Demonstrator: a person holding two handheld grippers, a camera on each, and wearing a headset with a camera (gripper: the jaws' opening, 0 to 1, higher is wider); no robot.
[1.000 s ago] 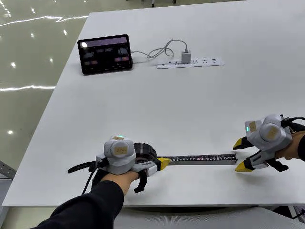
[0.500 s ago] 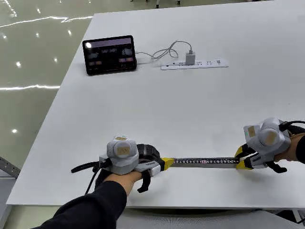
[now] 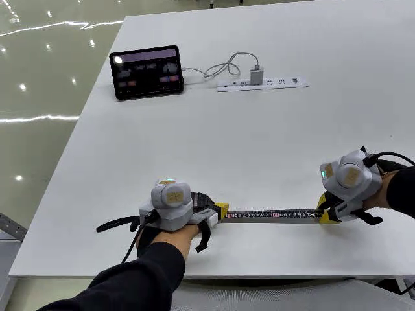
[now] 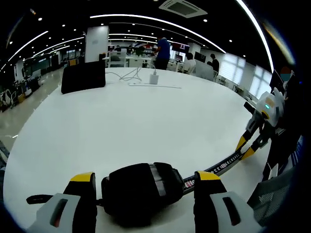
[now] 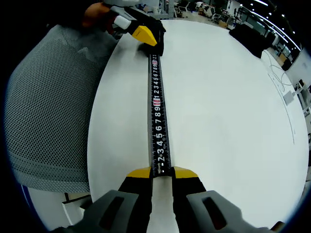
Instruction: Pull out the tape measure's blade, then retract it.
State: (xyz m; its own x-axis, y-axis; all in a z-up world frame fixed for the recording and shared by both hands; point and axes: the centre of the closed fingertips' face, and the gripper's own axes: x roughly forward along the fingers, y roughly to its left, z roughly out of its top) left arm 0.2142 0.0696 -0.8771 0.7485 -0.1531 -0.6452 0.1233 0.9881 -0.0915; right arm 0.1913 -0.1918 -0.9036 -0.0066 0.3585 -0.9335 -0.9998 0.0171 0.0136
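Note:
A black tape measure (image 3: 198, 204) lies near the table's front edge, with my left gripper (image 3: 218, 211) shut on its body. In the left gripper view the yellow-tipped jaws flank the round black case (image 4: 141, 189). The blade (image 3: 272, 213) is pulled out to the right, flat on the table. My right gripper (image 3: 324, 214) is shut on the blade's end. In the right gripper view the numbered blade (image 5: 156, 107) runs from my right gripper (image 5: 162, 172) up to the left gripper (image 5: 141, 30).
A dark tablet (image 3: 146, 71) stands at the back left of the white table (image 3: 259, 142). A power strip (image 3: 262, 83) with a charger and cable lies beside it. The table's front edge is close below the grippers. A grey mesh chair (image 5: 53, 111) sits beside the table.
My right gripper was open beside the blade's end; it has moved in and shut on that end. The left gripper keeps hold of the case.

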